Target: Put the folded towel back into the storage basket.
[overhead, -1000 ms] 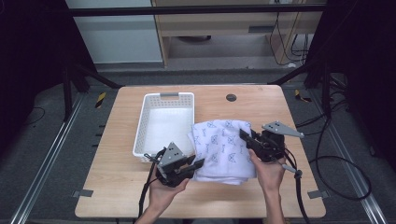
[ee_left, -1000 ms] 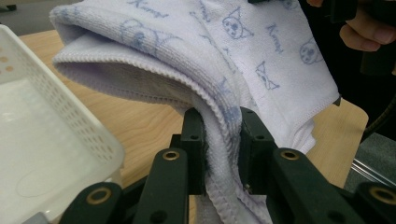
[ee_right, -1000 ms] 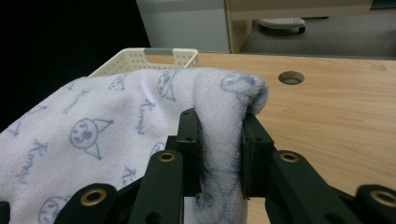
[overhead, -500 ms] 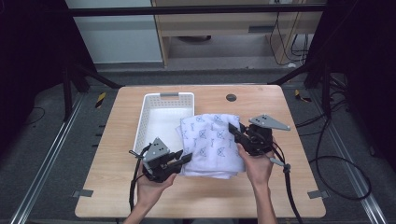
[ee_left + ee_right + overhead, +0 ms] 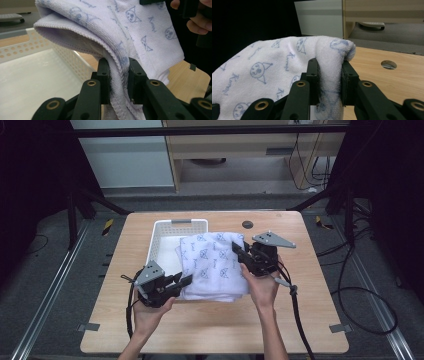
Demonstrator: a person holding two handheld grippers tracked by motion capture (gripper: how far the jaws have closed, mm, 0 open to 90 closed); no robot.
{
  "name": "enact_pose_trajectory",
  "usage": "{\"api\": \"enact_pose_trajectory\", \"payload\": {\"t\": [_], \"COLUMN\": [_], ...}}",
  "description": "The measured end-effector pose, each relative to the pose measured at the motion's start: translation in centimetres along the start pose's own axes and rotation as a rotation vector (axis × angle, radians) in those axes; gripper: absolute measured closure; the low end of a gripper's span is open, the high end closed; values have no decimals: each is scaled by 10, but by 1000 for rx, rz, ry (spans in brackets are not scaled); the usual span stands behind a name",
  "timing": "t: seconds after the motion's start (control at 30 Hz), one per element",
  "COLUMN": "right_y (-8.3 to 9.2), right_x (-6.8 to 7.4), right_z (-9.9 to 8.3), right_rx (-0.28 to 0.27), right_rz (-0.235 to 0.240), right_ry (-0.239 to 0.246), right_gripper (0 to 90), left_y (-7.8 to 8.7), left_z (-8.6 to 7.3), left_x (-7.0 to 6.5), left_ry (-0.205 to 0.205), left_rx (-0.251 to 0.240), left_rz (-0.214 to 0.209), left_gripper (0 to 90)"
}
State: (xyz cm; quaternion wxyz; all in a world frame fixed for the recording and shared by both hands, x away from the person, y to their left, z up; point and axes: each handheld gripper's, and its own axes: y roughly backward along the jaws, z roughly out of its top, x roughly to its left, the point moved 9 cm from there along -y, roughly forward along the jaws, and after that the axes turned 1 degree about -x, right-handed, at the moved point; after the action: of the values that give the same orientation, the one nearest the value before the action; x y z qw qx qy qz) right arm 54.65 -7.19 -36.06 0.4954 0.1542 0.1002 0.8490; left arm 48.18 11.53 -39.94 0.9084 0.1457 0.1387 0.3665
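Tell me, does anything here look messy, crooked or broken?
Nothing looks damaged or spilled. The folded towel is lifted, clamped at opposite edges by the left gripper and right gripper, and it partly overhangs the white basket, sagging a little between them.

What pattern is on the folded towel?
White towel with pale blue cartoon faces and script; right gripper view.

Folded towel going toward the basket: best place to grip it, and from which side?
Grip the folded towel at its thick layered edges, one gripper per side, jaws level across the fold. The left gripper pinches the near-left edge, the right gripper the far-right; the stacked layers stay together.
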Motion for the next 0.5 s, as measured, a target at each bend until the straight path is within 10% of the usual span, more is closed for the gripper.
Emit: {"api": "enact_pose_trajectory", "payload": {"t": [0.5], "right_y": [-25], "right_x": [14], "right_z": [16], "right_rx": [-14], "right_rz": [11], "right_ry": [-3], "right_gripper": [732], "left_y": [5], "left_z": [7], "left_x": [31], "left_ry": [29], "left_rx": [-26], "left_rz": [64], "left_gripper": [741]}}
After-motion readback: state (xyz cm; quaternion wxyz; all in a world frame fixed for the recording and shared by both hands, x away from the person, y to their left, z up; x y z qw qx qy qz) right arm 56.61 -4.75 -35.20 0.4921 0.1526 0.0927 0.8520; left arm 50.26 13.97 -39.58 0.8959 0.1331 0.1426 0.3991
